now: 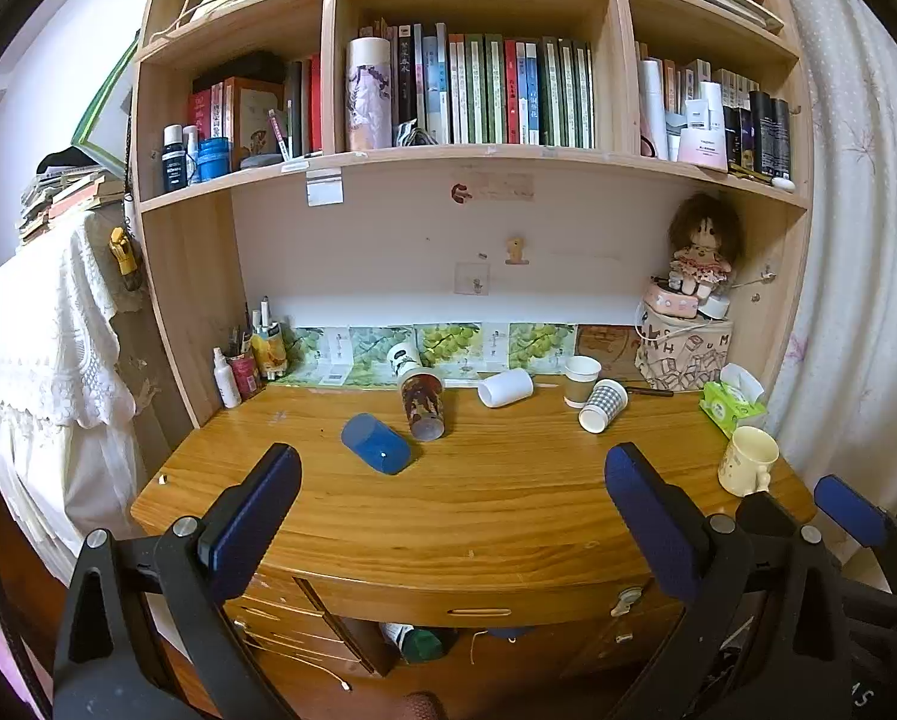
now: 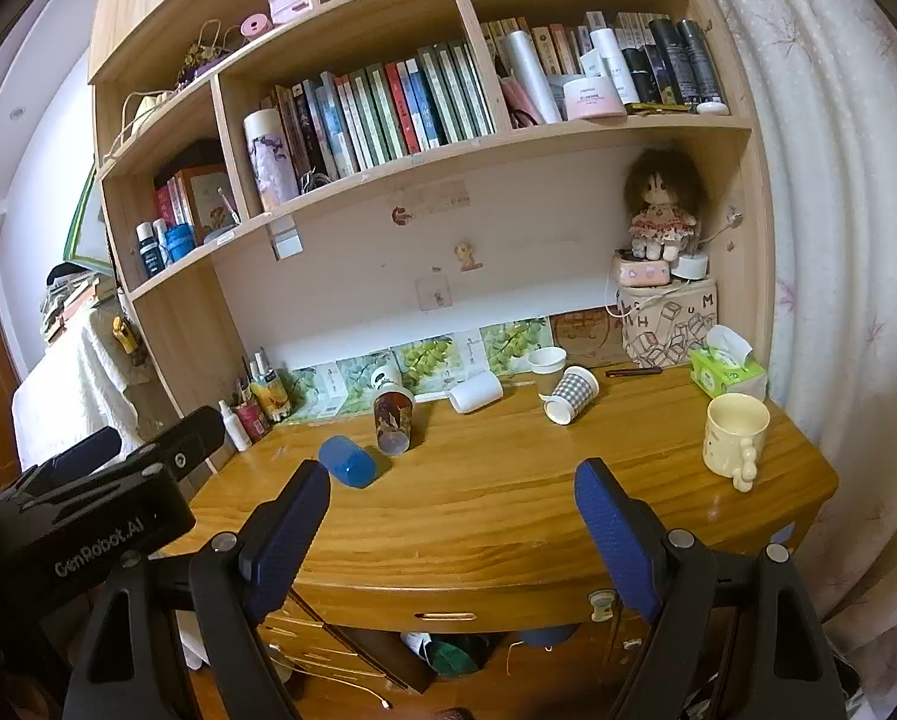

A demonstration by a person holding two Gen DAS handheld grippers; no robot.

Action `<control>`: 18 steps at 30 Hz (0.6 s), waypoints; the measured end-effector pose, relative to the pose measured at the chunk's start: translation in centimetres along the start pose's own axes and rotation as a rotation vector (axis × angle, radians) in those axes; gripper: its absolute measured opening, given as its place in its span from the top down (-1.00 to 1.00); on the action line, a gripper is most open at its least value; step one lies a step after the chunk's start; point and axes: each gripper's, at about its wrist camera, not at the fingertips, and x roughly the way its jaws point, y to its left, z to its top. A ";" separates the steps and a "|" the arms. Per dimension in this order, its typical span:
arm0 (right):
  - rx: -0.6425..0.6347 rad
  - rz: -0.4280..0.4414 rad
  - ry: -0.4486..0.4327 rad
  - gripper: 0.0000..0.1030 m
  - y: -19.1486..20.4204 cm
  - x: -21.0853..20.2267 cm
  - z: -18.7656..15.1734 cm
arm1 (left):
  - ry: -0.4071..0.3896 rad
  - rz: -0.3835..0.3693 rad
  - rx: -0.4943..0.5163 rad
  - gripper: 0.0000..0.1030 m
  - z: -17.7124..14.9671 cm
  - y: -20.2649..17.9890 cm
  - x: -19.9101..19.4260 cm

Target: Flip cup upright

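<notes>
Several cups lie on their sides on the wooden desk (image 1: 508, 516): a blue cup (image 1: 375, 443) (image 2: 347, 461), a patterned cup (image 1: 422, 405) (image 2: 393, 422), a white cup (image 1: 506, 387) (image 2: 476, 391) and a checked paper cup (image 1: 602, 405) (image 2: 572, 394). A paper cup (image 1: 581, 380) (image 2: 548, 367) and a cream mug (image 1: 747, 461) (image 2: 734, 443) stand upright. My left gripper (image 1: 453, 468) is open and empty, short of the desk's front edge. My right gripper (image 2: 453, 486) is open and empty beside it, its fingers (image 1: 850, 510) showing in the left wrist view.
A bookshelf (image 1: 478, 156) rises over the desk. At the back stand bottles and a pen holder (image 1: 247, 360) on the left, a doll on a printed box (image 1: 685, 354) and a green tissue pack (image 1: 733, 405) on the right. A curtain hangs at the right; drawers sit below.
</notes>
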 end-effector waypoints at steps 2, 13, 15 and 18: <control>-0.002 0.006 0.001 -0.64 0.2 -0.1 -0.3 | 0.003 0.004 0.003 -0.97 -0.1 0.0 -0.2; 0.002 0.021 0.027 -0.64 0.8 -0.4 -0.6 | 0.061 0.001 -0.012 -0.97 0.3 0.8 -0.1; 0.006 0.012 0.035 -0.64 0.8 -0.3 -0.7 | 0.072 -0.006 -0.019 -0.97 0.3 0.8 0.0; 0.019 -0.001 0.047 -0.64 0.4 -0.4 -0.7 | 0.082 -0.017 -0.032 -0.97 0.4 0.7 0.3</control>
